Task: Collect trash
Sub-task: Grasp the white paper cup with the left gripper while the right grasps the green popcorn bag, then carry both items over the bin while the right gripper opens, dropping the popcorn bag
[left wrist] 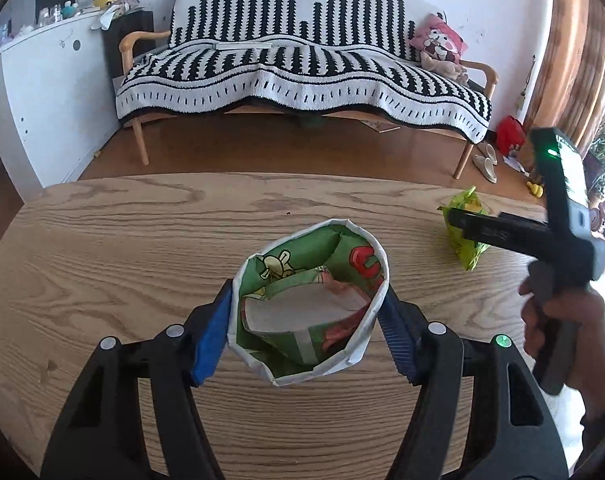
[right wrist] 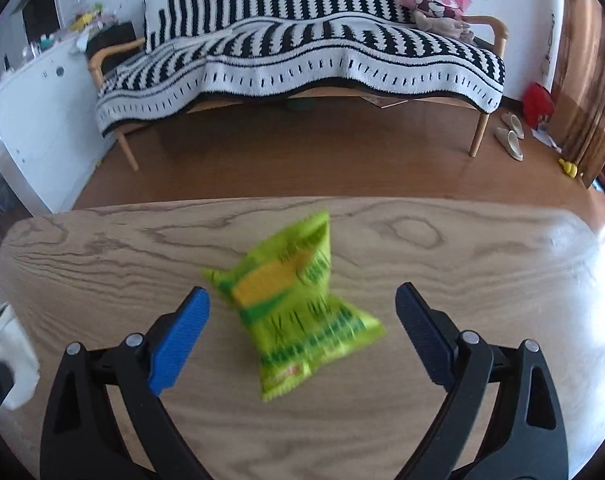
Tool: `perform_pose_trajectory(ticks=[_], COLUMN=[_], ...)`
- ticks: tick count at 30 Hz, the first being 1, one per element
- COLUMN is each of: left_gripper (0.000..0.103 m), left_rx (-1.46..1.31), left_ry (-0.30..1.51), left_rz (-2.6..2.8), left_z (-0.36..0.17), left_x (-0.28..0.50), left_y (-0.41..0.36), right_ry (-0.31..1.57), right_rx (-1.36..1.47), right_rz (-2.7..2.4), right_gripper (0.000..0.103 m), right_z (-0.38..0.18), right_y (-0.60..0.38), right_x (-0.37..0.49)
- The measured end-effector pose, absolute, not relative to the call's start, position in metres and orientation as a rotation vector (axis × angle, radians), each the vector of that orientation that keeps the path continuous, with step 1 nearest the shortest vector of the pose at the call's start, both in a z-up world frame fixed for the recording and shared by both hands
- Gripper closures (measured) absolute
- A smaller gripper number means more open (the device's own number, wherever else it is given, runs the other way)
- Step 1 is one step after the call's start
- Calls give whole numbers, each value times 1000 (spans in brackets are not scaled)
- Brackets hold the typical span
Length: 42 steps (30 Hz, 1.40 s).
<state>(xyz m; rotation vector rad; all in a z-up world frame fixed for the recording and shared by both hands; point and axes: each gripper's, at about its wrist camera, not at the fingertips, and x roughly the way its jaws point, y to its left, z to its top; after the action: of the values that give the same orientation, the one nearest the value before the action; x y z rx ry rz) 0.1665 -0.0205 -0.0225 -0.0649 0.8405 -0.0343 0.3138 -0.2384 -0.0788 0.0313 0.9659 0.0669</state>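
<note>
Green snack packet (right wrist: 298, 312) on the wooden bench (right wrist: 482, 280), between wide-open right hand-held gripper (right wrist: 302, 320) pads: lower squarely, pinch mid-body, then drop into the paper bag (left wrist: 308, 304) clamped by the left hand-held gripper (left wrist: 306, 320).

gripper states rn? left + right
Left gripper: shut on the open paper bag.
Right gripper: open, green snack packet between its fingers, not gripped.
</note>
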Motion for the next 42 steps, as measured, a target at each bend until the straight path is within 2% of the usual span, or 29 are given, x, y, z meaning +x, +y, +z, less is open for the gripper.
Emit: perform_pose_trajectory(ticks=[1, 2, 3, 5, 11, 18, 33, 42], left_gripper=[36, 36, 36, 36, 36, 36, 36, 36], left_rx=[-58, -51, -48, -45, -57, -7, 108, 153], left_ry=[841, 841, 840, 837, 837, 844, 824, 852], left_rz=[-33, -33, -33, -38, -86, -281, -676, -938], left_z=[-23, -23, -23, -21, -12, 4, 2, -20], left_x=[166, 167, 167, 167, 158, 118, 6, -68], left_y=[-21, -22, -23, -27, -50, -124, -322, -443], right_ry=[976, 994, 1011, 997, 965, 916, 845, 867], right_rx=[30, 32, 18, -1, -22, 73, 344, 501], right_rz=[65, 74, 63, 83, 64, -26, -502, -696], right_gripper=[14, 42, 54, 56, 56, 56, 56, 55], right_z=[-81, -85, -86, -79, -52, -15, -19, -43], right_y=[-236, -234, -233, -229, -242, -316, -542, -625], right_x=[316, 318, 318, 306, 243, 117, -146, -250])
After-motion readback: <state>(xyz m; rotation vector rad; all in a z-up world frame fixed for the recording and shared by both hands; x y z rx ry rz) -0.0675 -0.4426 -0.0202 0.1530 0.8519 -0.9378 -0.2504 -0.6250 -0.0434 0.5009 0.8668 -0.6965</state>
